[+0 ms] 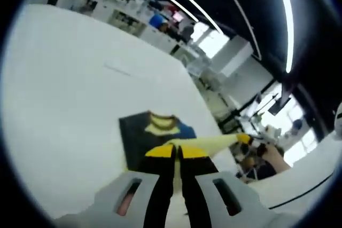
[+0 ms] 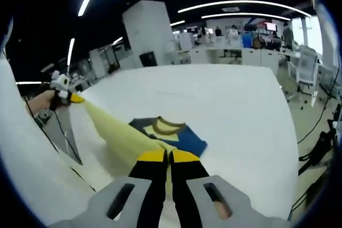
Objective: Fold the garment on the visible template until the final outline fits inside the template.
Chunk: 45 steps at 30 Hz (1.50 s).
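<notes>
A garment with a pale yellow part, a blue part (image 1: 185, 130) and a yellow collar (image 1: 160, 124) lies on a dark rectangular template (image 1: 134, 140) on the white table. My left gripper (image 1: 177, 150) is shut on the pale yellow cloth (image 1: 214, 142). That cloth runs taut to my right gripper (image 1: 247, 139), held by a hand. In the right gripper view, my right gripper (image 2: 170, 155) is shut on the same yellow cloth (image 2: 115, 129). It stretches up-left to my left gripper (image 2: 75, 98). Behind lie the collar (image 2: 165, 126) and the blue part (image 2: 191, 141).
The white table (image 2: 235, 105) spreads wide around the garment, with a faint line marked farther back (image 1: 116, 69). Its edge (image 2: 286, 132) runs along the right, and floor and cables lie beyond. Desks, chairs and people stand far behind.
</notes>
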Motion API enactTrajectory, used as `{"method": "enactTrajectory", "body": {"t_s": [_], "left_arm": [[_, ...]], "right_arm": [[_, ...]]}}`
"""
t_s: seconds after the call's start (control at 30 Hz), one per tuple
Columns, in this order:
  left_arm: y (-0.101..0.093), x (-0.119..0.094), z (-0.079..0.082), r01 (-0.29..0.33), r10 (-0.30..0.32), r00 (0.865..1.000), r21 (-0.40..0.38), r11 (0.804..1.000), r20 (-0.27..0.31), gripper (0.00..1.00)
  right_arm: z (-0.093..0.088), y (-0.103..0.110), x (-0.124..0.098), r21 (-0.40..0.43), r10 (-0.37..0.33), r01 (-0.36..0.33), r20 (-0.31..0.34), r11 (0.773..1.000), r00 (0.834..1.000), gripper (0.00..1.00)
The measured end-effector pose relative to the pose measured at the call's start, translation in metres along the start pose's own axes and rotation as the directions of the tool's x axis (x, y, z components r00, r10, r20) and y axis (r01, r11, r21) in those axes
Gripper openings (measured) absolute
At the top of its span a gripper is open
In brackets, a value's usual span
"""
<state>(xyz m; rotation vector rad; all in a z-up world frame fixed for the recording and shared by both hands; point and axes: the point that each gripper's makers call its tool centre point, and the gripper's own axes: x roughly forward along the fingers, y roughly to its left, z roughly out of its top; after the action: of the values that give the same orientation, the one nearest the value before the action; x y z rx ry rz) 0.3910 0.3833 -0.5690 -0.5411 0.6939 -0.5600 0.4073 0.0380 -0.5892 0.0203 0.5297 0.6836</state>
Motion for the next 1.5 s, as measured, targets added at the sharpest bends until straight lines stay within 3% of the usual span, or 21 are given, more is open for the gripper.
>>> {"method": "enactTrajectory", "body": {"t_s": [0.57,1.07,1.5], "left_arm": [[0.025,0.031,0.029,-0.012,0.012,1.0,-0.004,1.0,0.026,0.0],[0.058,0.058,0.03,-0.066,0.066,0.998,-0.02,0.998,-0.001,0.0],[0.069,0.08,0.029,-0.098,0.097,0.995,-0.033,0.995,-0.032,0.0]], "right_arm": [[0.008,-0.022,0.027,0.008,-0.038,0.038,0.0,0.999,0.999,0.03],[0.007,-0.041,0.056,0.02,-0.045,0.045,-0.021,0.999,0.999,0.03],[-0.002,-0.062,0.077,0.036,-0.049,0.051,-0.051,0.998,0.997,0.03]]}}
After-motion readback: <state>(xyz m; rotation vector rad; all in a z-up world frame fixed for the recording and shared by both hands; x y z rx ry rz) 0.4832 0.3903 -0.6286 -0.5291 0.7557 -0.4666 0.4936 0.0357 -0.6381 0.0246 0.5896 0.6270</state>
